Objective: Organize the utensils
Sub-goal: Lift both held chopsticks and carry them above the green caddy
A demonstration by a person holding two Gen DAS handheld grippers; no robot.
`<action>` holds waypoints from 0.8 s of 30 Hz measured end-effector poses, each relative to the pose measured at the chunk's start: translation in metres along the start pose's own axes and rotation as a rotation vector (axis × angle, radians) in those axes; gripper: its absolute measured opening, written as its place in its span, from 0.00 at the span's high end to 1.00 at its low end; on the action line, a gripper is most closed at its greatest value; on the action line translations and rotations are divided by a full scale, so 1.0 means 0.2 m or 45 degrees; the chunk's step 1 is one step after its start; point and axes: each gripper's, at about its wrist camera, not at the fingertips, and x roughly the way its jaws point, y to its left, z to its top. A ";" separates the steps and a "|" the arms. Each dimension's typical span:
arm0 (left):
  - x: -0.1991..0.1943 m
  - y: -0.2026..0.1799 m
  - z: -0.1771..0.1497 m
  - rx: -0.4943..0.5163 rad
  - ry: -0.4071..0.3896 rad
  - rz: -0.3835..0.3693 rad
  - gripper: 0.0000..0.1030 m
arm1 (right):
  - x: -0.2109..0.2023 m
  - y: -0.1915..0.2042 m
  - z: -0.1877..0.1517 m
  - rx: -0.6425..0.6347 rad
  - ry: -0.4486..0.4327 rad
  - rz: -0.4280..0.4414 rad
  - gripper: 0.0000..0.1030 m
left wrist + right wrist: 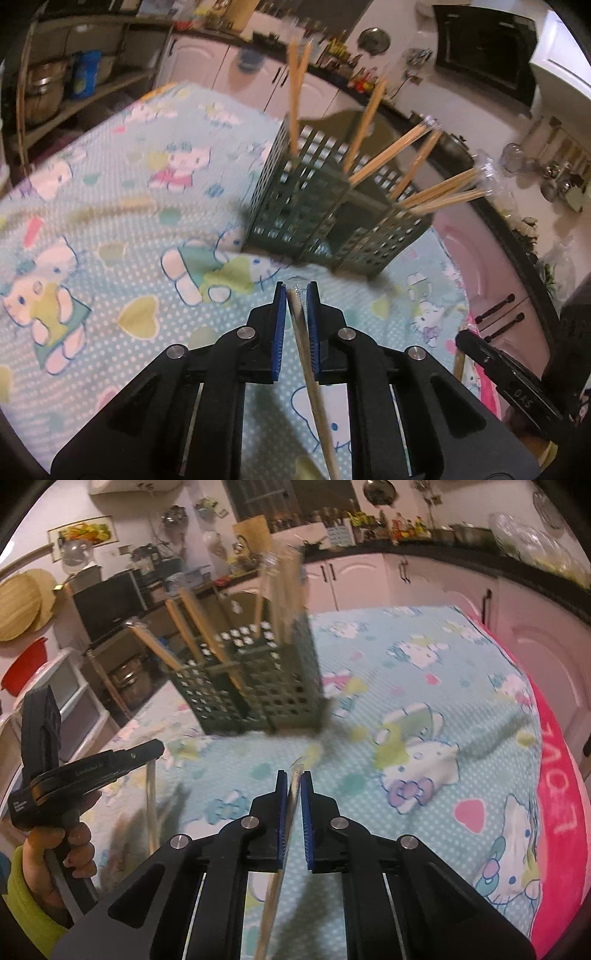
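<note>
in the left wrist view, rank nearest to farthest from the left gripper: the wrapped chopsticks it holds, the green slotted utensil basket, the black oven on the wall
1. The wrapped chopsticks, clamped in the left gripper.
2. The green slotted utensil basket, standing just ahead on the cartoon-print tablecloth.
3. The black oven, far off at upper right.

Both tools [297, 286] [294, 775] clamped, pitched down.
</note>
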 end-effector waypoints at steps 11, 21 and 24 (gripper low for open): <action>-0.17 -0.06 0.06 0.027 -0.095 -0.076 0.97 | -0.08 0.18 0.07 -0.084 -0.068 0.065 0.95; -0.28 -0.07 0.11 0.050 -0.155 -0.114 0.98 | -0.15 0.26 0.14 -0.103 -0.130 0.110 0.95; -0.31 -0.08 0.12 0.058 -0.169 -0.124 0.98 | -0.16 0.28 0.16 -0.109 -0.147 0.118 0.95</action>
